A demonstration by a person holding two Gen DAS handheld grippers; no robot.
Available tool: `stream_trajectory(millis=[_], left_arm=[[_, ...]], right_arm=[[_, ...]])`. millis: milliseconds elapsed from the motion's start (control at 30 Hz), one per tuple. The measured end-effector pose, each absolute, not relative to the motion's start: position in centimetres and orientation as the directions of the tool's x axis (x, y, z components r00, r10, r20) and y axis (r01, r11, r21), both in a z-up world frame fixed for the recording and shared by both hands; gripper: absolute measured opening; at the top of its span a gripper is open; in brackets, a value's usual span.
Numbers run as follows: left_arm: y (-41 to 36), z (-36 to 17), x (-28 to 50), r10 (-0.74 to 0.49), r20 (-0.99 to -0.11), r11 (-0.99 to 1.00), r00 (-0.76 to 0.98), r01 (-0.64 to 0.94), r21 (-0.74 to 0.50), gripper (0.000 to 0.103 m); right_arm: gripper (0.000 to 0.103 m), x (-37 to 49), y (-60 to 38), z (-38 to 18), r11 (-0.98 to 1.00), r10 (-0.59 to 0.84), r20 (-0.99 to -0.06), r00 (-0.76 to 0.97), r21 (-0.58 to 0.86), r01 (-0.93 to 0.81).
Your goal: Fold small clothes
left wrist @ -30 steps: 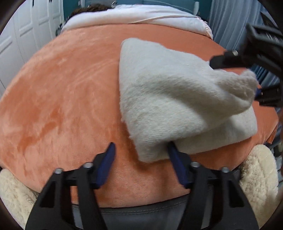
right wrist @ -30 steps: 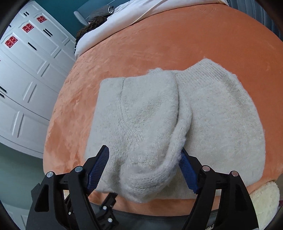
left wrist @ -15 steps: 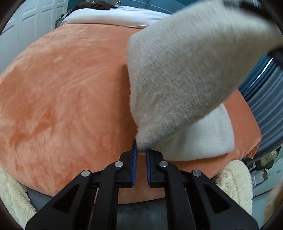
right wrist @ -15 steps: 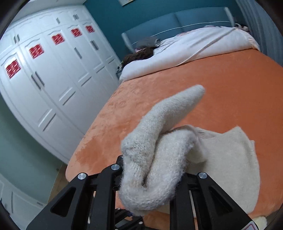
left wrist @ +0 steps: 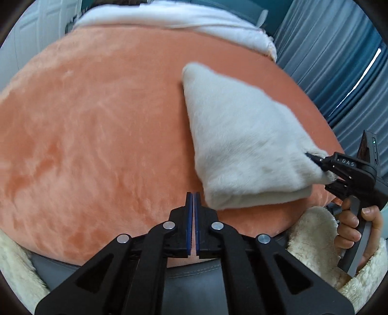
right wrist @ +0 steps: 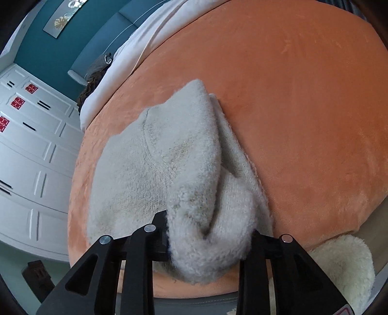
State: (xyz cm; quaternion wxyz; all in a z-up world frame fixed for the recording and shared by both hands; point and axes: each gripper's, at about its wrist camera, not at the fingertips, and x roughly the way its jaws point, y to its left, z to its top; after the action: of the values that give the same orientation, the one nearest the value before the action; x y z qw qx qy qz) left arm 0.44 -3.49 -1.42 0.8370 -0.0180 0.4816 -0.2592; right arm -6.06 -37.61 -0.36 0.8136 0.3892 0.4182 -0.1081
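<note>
A cream fuzzy knit sweater (left wrist: 242, 145) lies folded over on itself on the orange plush blanket (left wrist: 97, 133). My left gripper (left wrist: 193, 195) is shut with nothing between its fingers, just left of the sweater's near corner. In the left wrist view my right gripper (left wrist: 316, 162) bites the sweater's right edge low over the blanket. In the right wrist view a thick bunched fold of the sweater (right wrist: 155, 169) fills the right gripper (right wrist: 211, 232). Both pads touch the fold while the jaws are opening.
The blanket covers a bed with a white duvet (left wrist: 181, 21) at its far end. White wardrobe doors (right wrist: 31, 157) stand to the left, blue curtains (left wrist: 339, 60) to the right. A hand (left wrist: 351, 225) in a cream fleece sleeve (left wrist: 312, 232) holds the right gripper at the bed's near edge.
The left gripper closed at the sweater's near corner, then came clear of it. The right gripper closed on the fold, lifted it, and brought it down to the right; the sweater now lies flatter.
</note>
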Motion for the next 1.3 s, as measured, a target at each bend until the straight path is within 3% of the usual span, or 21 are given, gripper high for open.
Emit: stream_trajectory(millis=[133,167,233,300,333,467,533,633,700,833,900,1000,1100,1167,1267,1300], left_arm=[[-2.9,0.5,-0.1,-0.392,-0.780,0.891,0.487,0.413,-0.190,0.041],[-2.9,0.7,-0.5,-0.375,-0.776,0.897,0.507,0.409,-0.167,0.043],[-2.8,1.0,-0.6,-0.343,-0.778,0.908,0.527,0.399,-0.130,0.044],[-2.4,1.3,-1.2,-0.316,-0.779,0.920,0.541,0.375,-0.113,0.044],[-2.1,1.6,-1.2,-0.311,-0.775,0.924,0.549,0.365,-0.113,0.044],[-1.1,3.1,-1.2,-0.297,-0.760,0.931,0.578,0.353,-0.096,0.044],[0.0,3.9,-1.3,-0.294,-0.746,0.936,0.597,0.337,-0.100,0.047],[1.6,4.3,-1.2,-0.282,-0.736,0.949,0.616,0.293,-0.118,0.051],[1.9,4.4,-0.6,-0.273,-0.746,0.954,0.607,0.273,-0.126,0.051],[1.2,5.4,-0.2,-0.311,-0.738,0.939,0.599,0.316,-0.139,0.052],[-0.3,5.6,0.2,-0.327,-0.736,0.927,0.593,0.354,-0.126,0.053],[-3.3,5.2,1.1,-0.367,-0.741,0.905,0.563,0.401,-0.143,0.053],[-7.6,4.4,1.7,-0.400,-0.755,0.878,0.520,0.455,-0.153,0.055],[-10.2,3.3,1.9,-0.397,-0.776,0.868,0.490,0.476,-0.143,0.055],[-12.9,1.3,2.2,-0.345,-0.827,0.870,0.444,0.483,-0.103,0.055],[-13.4,1.0,2.0,-0.319,-0.837,0.875,0.445,0.478,-0.079,0.055]], right_arm=[[0.036,-9.6,-35.4,3.0,0.705,-0.010,-0.761,0.649,0.456,0.544],[0.036,-10.0,-34.1,3.9,0.736,-0.034,-0.753,0.657,0.426,0.526],[0.036,-10.7,-31.5,4.8,0.798,0.019,-0.738,0.674,0.417,0.434],[0.035,-10.0,-27.9,3.5,0.834,0.216,-0.744,0.633,0.478,0.277],[0.028,-9.1,-26.3,2.5,0.837,0.281,-0.746,0.604,0.499,0.226],[0.023,-4.6,-21.3,-0.1,0.905,0.266,-0.786,0.558,0.403,0.136],[0.030,-2.7,-20.4,0.1,0.896,0.292,-0.761,0.579,0.429,0.112],[0.040,0.6,-17.0,-2.0,0.915,0.342,-0.808,0.481,0.403,0.027],[0.039,0.8,-16.7,-3.1,0.915,0.345,-0.816,0.464,0.402,0.026],[0.038,-2.4,-20.7,-0.6,0.824,0.472,-0.732,0.492,0.565,0.049],[0.038,-4.7,-23.6,2.0,0.835,0.442,-0.724,0.530,0.548,0.053],[0.041,-8.0,-29.4,6.0,0.843,0.286,-0.690,0.664,0.511,0.167],[0.059,-8.9,-34.3,7.3,0.857,0.028,-0.741,0.671,0.363,0.366],[0.060,-8.2,-36.2,5.9,0.843,-0.025,-0.782,0.622,0.318,0.434],[0.057,-6.1,-37.1,2.4,0.824,0.017,-0.846,0.533,0.314,0.472],[0.038,-5.3,-36.7,1.6,0.831,0.036,-0.859,0.510,0.309,0.462]])
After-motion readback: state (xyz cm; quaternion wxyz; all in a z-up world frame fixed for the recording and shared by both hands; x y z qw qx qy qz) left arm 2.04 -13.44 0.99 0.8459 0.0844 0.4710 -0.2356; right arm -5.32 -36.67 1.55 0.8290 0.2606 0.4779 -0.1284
